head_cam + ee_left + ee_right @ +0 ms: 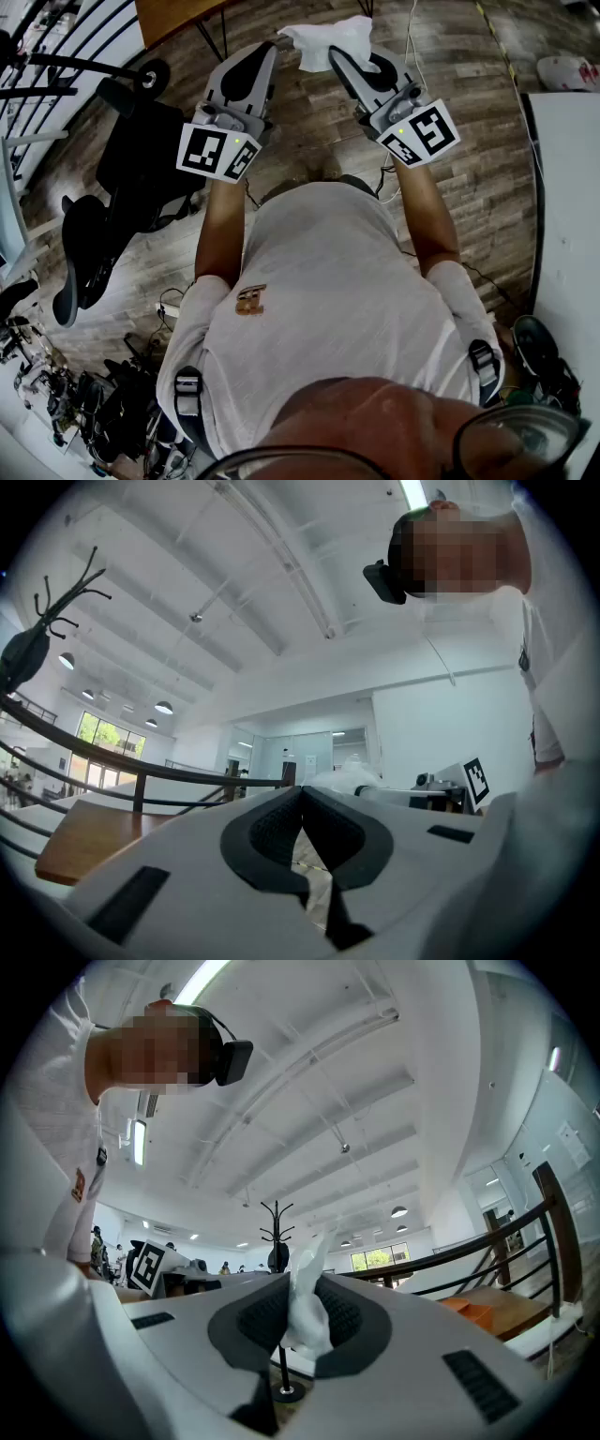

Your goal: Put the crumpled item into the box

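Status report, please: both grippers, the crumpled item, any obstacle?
Right gripper shut on white crumpled item, held in the air. Left gripper shut, empty. No box in view.

We stand on a wood-plank floor (469, 112) running out on every side. At nine to ten o'clock a black wheeled chair (141, 155) sits on the boards. At eleven o'clock, thin dark legs carry a wooden tabletop (173, 14). A white cable (410, 37) trails across the planks near one o'clock, and a pale bundle (565, 70) lies at two o'clock – we cannot tell what it is. A white table (567, 206) fills three o'clock; dark clutter (103, 403) heaps at eight o'clock.
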The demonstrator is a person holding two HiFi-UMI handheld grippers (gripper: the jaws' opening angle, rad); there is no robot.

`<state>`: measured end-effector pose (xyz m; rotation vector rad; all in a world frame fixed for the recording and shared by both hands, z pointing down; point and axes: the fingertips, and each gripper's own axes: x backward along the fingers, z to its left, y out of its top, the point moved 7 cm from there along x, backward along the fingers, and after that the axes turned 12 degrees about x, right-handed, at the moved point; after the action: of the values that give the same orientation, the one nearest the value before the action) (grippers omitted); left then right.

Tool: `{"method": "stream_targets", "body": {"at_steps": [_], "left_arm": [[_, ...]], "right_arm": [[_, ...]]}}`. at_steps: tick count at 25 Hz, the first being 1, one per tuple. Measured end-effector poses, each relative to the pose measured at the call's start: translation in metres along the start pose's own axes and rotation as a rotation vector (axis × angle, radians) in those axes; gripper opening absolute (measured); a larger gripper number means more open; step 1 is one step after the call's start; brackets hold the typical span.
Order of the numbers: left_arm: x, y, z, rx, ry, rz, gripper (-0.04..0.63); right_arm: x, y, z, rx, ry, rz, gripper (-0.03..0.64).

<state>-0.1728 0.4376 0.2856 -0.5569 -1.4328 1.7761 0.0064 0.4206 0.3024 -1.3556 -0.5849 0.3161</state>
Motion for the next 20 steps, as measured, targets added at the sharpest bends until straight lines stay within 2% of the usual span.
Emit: {"method": "stream_targets", "body": {"at_steps": [9, 15, 20], "left_arm": [[-0.002, -0.003, 0.001, -0.002, 0.006, 0.005, 0.02], [0.002, -0.01, 0.009, 0.004, 0.022, -0.004, 0.02], [-0.038, -0.014, -0.011, -0.001, 0.03, -0.008, 0.02]], "right_arm": [[-0.001, -0.002, -0.003, 0.009, 0.006, 0.004, 0.063], [0.0, -0.008, -0.003, -0.011, 0.016, -0.031, 0.063], [0.026, 0.003, -0.045, 0.003, 0.014, -0.039, 0.063]]}}
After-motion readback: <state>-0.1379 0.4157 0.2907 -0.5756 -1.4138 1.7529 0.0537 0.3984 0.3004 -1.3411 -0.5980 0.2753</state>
